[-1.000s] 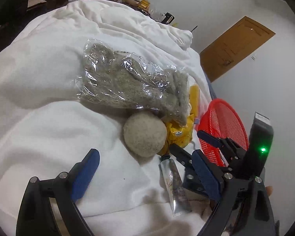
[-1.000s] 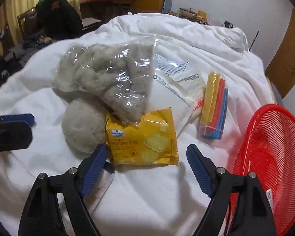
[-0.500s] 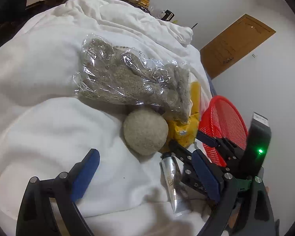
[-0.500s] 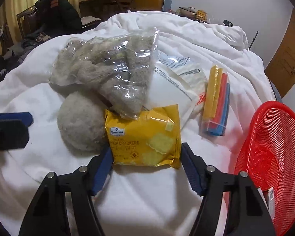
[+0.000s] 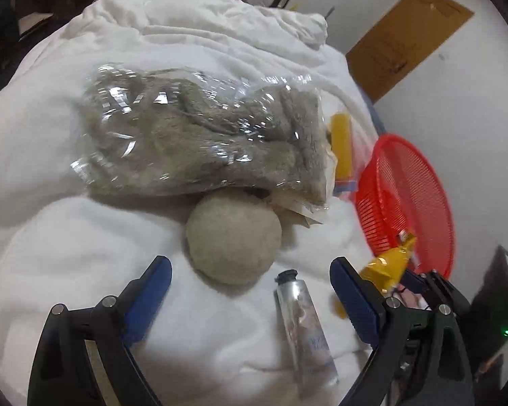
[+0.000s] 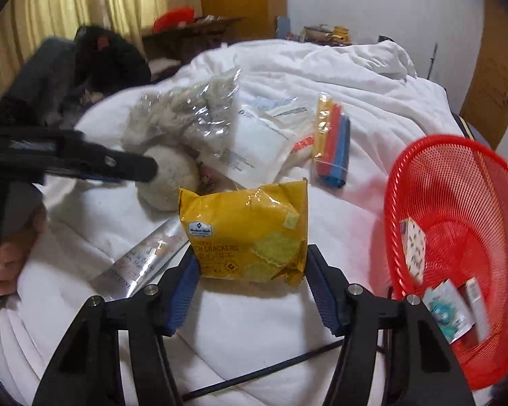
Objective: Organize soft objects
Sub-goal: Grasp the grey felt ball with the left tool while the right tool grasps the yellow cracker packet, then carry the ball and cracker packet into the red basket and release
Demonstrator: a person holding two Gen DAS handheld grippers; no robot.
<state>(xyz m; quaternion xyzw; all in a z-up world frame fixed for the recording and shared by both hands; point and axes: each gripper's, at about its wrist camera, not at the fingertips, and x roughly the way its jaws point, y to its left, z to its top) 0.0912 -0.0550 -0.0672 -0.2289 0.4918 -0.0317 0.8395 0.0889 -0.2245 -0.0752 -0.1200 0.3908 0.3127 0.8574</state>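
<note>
My right gripper (image 6: 252,260) has a yellow cracker pack (image 6: 247,230) between its blue pads, which press on its sides while the jaws are closing. In the left wrist view the cracker pack (image 5: 389,264) hangs off the bed beside the red mesh basket (image 5: 416,196). My left gripper (image 5: 249,270) is open, just short of a grey felt ball (image 5: 233,237). A silver tube (image 5: 304,321) lies between its fingers. Behind the ball lies grey plush fabric in a clear bag (image 5: 203,135).
All of this lies on a rumpled white duvet (image 5: 67,253). A white pouch (image 6: 260,145) and a pack of coloured clips (image 6: 332,142) lie beyond the crackers. The red basket (image 6: 457,203) at the right holds small packets (image 6: 413,247). A hand (image 6: 10,260) grips the left tool.
My right gripper narrowed onto the cracker pack and carried it off the bed, rightward toward the basket. My left gripper shifted; the ball and tube now sit nearer its fingers.
</note>
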